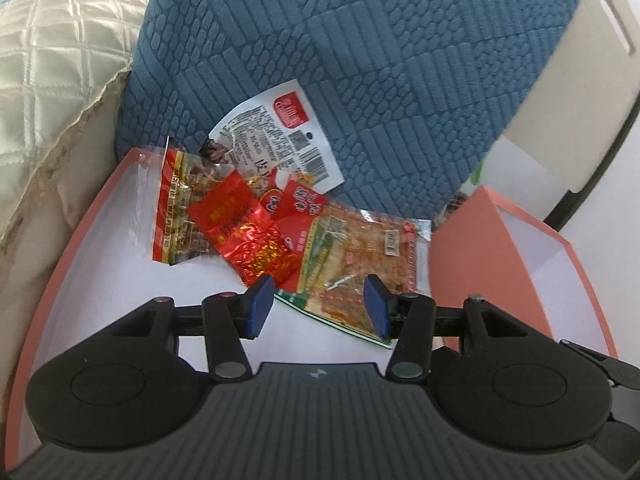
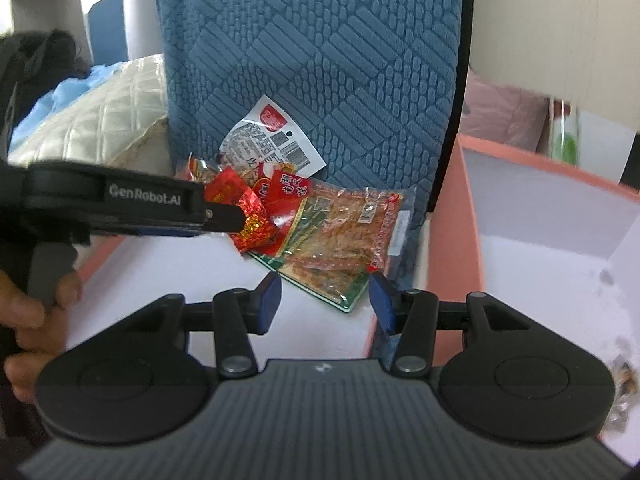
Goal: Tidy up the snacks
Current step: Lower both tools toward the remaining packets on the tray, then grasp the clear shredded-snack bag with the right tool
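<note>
Hovering both of my grippers over a heap of snack packets in a shallow pink-walled tray.

My left gripper (image 1: 320,306) has its blue pads spread, nothing pinched, above the near corner of the flat orange snack packet (image 1: 360,252); my right gripper (image 2: 325,302) is likewise spread and empty above that packet's near edge. A shiny red foil packet (image 1: 244,232) lies on the heap just left of it, and a white labelled packet (image 1: 280,136) leans on the blue cushion (image 1: 360,60) behind. The tray (image 1: 72,240) is white inside. A second pink box (image 2: 540,208) stands just to the right. A cream quilted pillow (image 1: 60,60) sits at the left.
</note>
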Tool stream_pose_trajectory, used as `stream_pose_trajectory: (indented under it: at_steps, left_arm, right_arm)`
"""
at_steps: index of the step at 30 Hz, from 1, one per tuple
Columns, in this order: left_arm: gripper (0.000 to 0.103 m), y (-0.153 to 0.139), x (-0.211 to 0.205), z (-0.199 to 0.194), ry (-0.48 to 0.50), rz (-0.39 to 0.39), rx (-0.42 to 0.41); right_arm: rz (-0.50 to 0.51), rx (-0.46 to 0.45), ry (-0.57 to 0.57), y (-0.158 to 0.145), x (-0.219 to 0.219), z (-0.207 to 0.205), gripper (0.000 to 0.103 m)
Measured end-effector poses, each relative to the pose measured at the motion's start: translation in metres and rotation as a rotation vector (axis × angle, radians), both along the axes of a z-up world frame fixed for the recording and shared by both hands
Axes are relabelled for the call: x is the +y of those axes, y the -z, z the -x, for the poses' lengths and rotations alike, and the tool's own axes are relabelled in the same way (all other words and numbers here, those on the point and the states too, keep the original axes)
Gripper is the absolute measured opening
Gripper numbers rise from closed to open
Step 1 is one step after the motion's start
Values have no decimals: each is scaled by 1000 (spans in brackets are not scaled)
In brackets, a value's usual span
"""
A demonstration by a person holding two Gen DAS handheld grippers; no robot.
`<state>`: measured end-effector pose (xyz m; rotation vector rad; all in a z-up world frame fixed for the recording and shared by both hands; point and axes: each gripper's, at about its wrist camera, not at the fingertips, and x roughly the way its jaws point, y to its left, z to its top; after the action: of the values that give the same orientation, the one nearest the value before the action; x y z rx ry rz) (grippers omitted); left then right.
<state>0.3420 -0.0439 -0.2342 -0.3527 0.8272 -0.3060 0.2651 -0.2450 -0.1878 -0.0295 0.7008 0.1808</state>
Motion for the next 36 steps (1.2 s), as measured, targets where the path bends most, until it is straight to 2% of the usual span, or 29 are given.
stream_pose_trajectory:
  at_steps: [6,10,22,23,24,26,31,34,36]
  left_arm:
    - [56,5,3,-24,0,13,39]
    - [56,7,5,-37,-8,7,64]
    - [56,17,18,-76,-41,77,128]
    - [56,19,19,-79,-41,87,131]
    - [56,21,20,-82,-43,94,137]
    - [56,24,22,-87,-49,96,148]
    - [56,31,34,-92,-98,105,173]
    - [70,33,41,-92,-126,84,176]
    - [70,37,44,-93,-141,91,195]
  right_arm:
    - [-18,35,10,4,4,-20,51]
    - [-74,73,24,6,3,-33,51]
    - [1,36,95,11,4,-77,51]
    - [14,35,97,13,6,-80,56]
    - [23,38,99,14,7,-84,67]
    - [23,40,94,17,9,-89,81]
    - [67,49,76,29,15,-102,82]
    - [112,73,64,39,18,-115,84]
    - [127,100,49,44,17,-124,85]
